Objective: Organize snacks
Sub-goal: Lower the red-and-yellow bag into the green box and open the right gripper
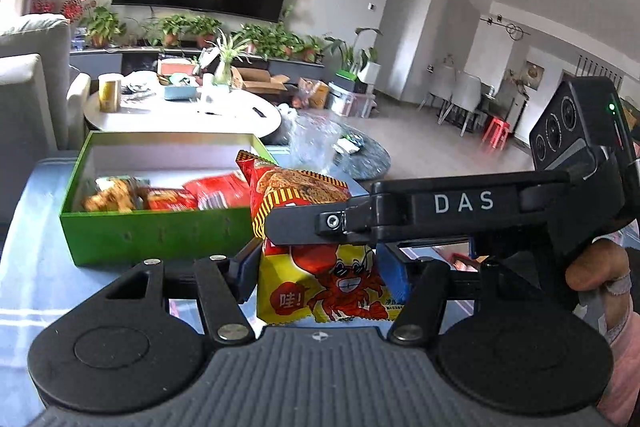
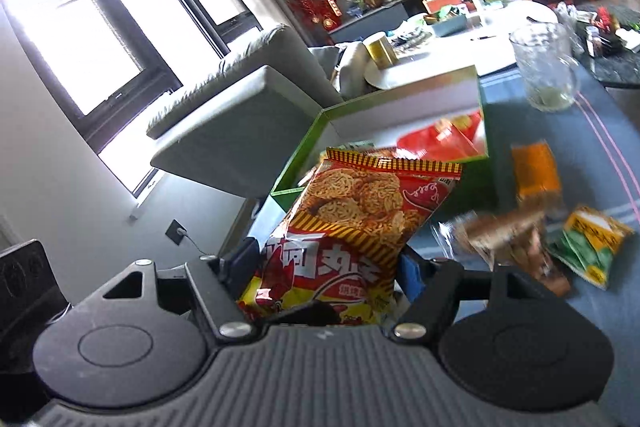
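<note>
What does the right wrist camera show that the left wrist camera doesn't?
Only the right wrist view shows loose snack packets on the blue cloth, an orange packet and a window. Only the left wrist view shows the right gripper from outside, lying across the packet, and the dining chairs. Both show the red and yellow noodle snack packet between each gripper's fingers, the green box holding snacks, and the glass jug.

Red-and-yellow noodle-snack packet (image 1: 320, 267) (image 2: 352, 227), crayfish cartoon on lower half, held upright above blue tablecloth, just beside green box. Green box (image 1: 156, 235) (image 2: 304, 155) open, white inside, holding several red and brown packets (image 1: 168, 195) (image 2: 440, 143). Loose on cloth right of box: orange packet (image 2: 536, 167), brown packet (image 2: 516, 243), green-yellow packet (image 2: 592, 247).
</note>
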A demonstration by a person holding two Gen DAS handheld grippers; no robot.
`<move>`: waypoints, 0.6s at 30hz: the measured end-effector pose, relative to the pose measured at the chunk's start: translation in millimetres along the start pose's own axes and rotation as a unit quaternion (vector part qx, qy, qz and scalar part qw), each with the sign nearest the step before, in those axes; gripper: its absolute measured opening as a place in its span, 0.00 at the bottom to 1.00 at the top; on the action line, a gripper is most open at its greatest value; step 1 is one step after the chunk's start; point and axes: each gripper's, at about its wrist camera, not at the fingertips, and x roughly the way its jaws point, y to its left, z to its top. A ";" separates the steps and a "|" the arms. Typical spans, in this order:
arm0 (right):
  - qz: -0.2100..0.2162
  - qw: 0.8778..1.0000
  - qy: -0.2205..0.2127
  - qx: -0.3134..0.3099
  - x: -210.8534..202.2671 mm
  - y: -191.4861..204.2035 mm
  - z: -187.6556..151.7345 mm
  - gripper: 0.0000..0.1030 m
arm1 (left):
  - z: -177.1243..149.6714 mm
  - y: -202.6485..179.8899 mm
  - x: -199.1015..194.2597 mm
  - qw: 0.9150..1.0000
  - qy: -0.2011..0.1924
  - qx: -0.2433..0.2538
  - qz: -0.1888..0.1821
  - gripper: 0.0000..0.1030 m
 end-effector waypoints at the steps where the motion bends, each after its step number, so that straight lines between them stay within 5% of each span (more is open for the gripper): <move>1: 0.001 1.000 -0.001 -0.002 4.5 0.2 4.4 0.61 | 3.1 3.0 2.9 1.000 -0.002 -0.002 0.003 0.55; 18: -0.022 0.999 -0.021 0.009 64.8 -16.1 71.6 0.61 | 64.3 56.1 92.3 0.999 -0.016 -0.017 0.032 0.57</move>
